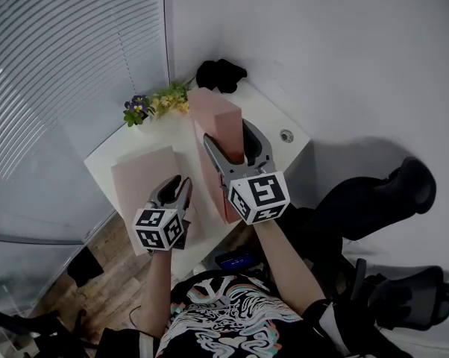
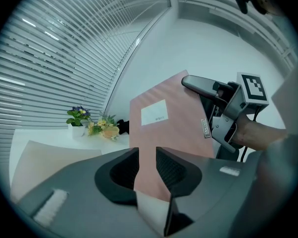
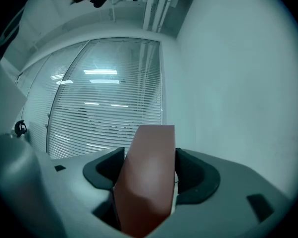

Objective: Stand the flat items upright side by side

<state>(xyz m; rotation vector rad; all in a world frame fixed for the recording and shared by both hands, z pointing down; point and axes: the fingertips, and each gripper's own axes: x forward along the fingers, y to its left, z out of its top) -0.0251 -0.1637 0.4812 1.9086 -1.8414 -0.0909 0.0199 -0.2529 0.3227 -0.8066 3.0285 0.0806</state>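
- Head view: from above, steeply down onto the table (image 1: 127, 144).
- Left gripper view: close along its jaws, facing the blinds (image 2: 50, 58).
- Right gripper view: close, level, facing them too; all three share the pink folder (image 3: 149, 182).

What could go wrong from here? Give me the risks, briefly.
1. The upright pink item is clamped by the right gripper and, it seems, by the left gripper. Nothing props it, so it may topple once released.
2. If it falls, it could hit the flowers nearby.
3. The second pink item lies flat beneath the left gripper and may get dragged.
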